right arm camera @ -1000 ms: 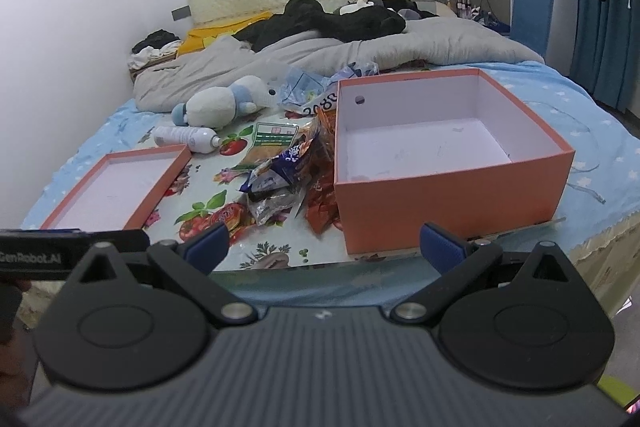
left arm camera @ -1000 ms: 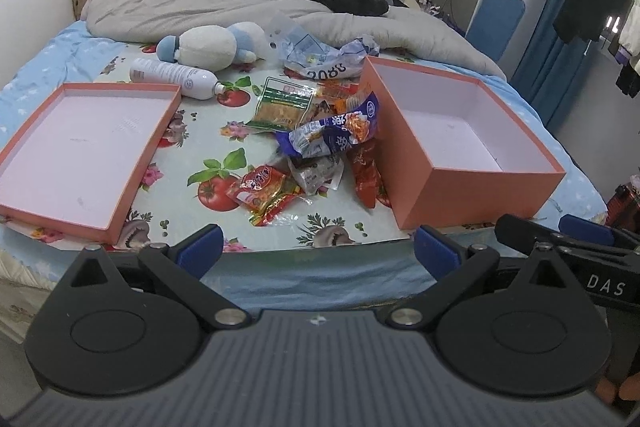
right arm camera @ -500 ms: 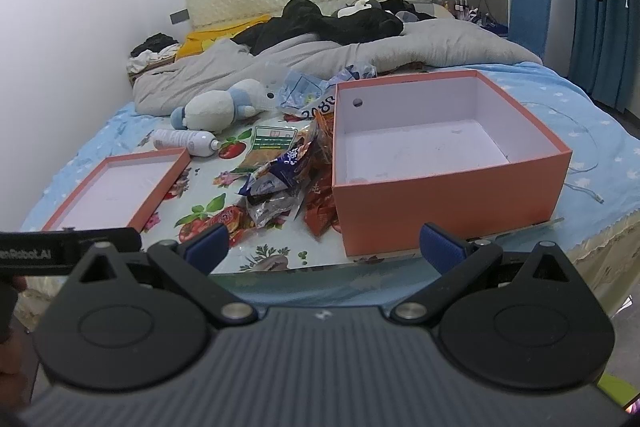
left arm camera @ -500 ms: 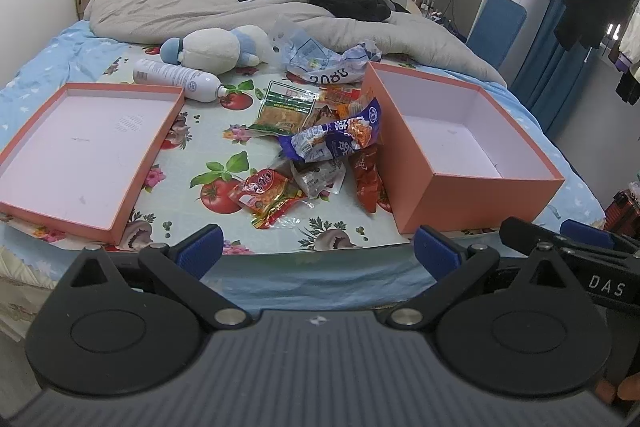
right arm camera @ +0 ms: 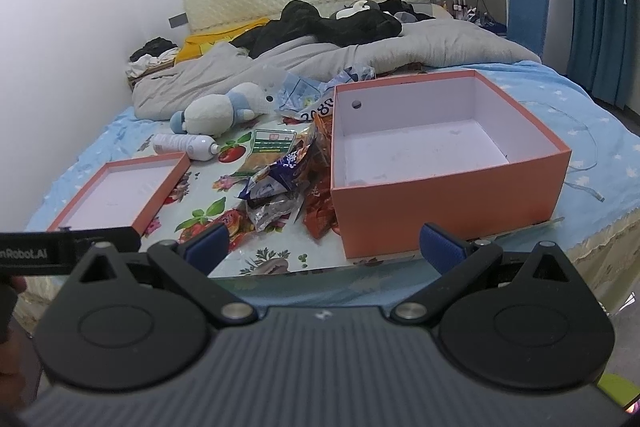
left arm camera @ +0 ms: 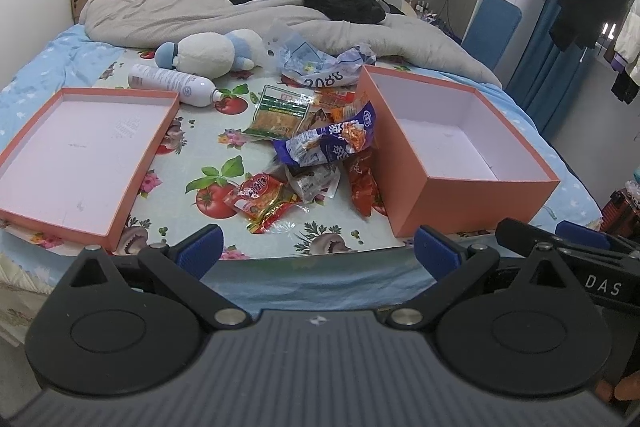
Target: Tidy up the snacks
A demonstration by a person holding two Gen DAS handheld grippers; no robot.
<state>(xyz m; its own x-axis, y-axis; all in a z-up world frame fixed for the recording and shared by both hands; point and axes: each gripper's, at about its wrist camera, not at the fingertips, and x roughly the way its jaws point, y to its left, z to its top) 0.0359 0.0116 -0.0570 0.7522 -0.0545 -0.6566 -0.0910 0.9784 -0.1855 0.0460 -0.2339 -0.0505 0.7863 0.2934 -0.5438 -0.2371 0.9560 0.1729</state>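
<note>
A heap of snack packets lies on the flowered sheet between two boxes: a blue-and-white packet (left arm camera: 332,143), a green one (left arm camera: 280,113), red ones (left arm camera: 260,197) and a clear one (left arm camera: 314,183). The deep orange box (left arm camera: 460,203) stands empty to their right, its lid (left arm camera: 132,171) lying open side up on the left. My left gripper (left arm camera: 316,253) hovers open before the bed's near edge, nothing between its fingers. My right gripper (right arm camera: 322,245) is open too, in front of the orange box (right arm camera: 448,211), with the snack heap (right arm camera: 280,183) to its left.
Behind the snacks lie a white spray bottle (left arm camera: 172,85), a plush toy (left arm camera: 208,51) and a crumpled plastic bag (left arm camera: 316,65). A grey quilt (left arm camera: 180,15) and dark clothes cover the bed's far half. A blue chair (left arm camera: 492,27) and hanging clothes stand at right.
Both grippers have edged forward and slightly higher toward the bed, so the boxes and snacks appear a little nearer. Nothing on the bed moved.
</note>
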